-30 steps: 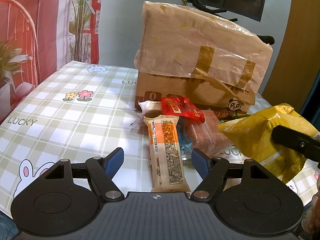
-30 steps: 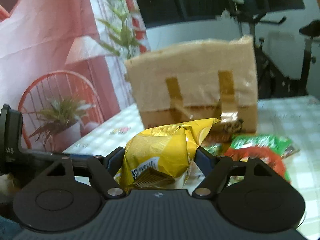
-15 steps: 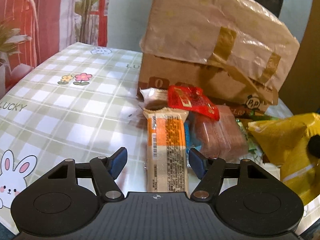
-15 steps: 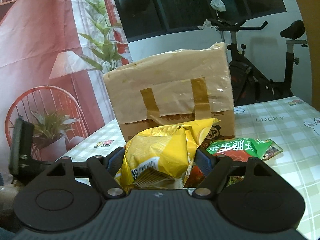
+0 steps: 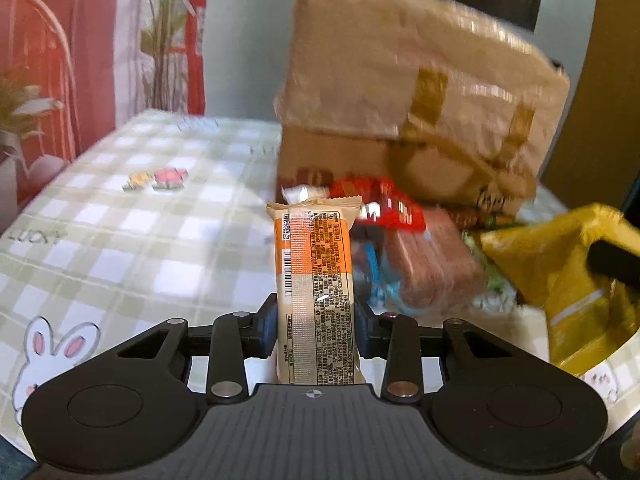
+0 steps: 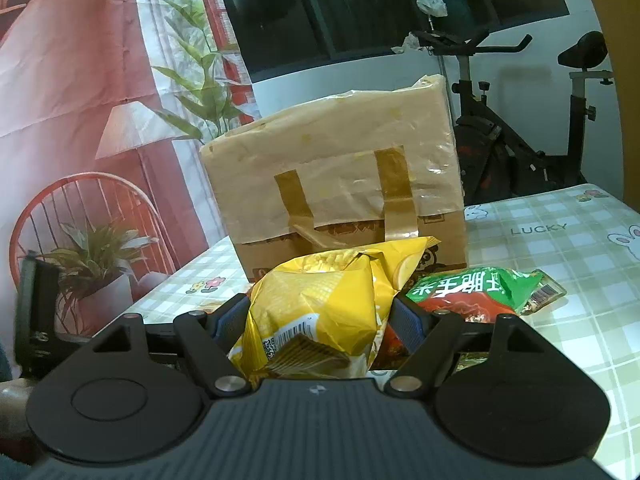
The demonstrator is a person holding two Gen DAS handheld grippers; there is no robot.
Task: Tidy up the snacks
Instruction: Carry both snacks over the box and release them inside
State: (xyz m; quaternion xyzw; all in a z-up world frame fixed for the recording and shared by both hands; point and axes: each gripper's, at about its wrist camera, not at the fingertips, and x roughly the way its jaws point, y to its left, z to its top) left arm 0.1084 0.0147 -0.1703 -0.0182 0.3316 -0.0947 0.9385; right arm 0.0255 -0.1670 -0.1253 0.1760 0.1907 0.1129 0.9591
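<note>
Left of the cardboard box [image 5: 404, 120] my tablecloth [image 5: 140, 240] lies bare, room to pass. In front of the box, a snack pile [image 5: 420, 256] blocks the way.

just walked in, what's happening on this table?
Snack sorting, mid-grab. The left claw is shut on a long orange-and-cream wrapped snack bar, and the right claw is clamped on a yellow chip bag. A red packet, a pink wafer pack and a green packet lie on the checked tablecloth in front of a taped cardboard box.
</note>
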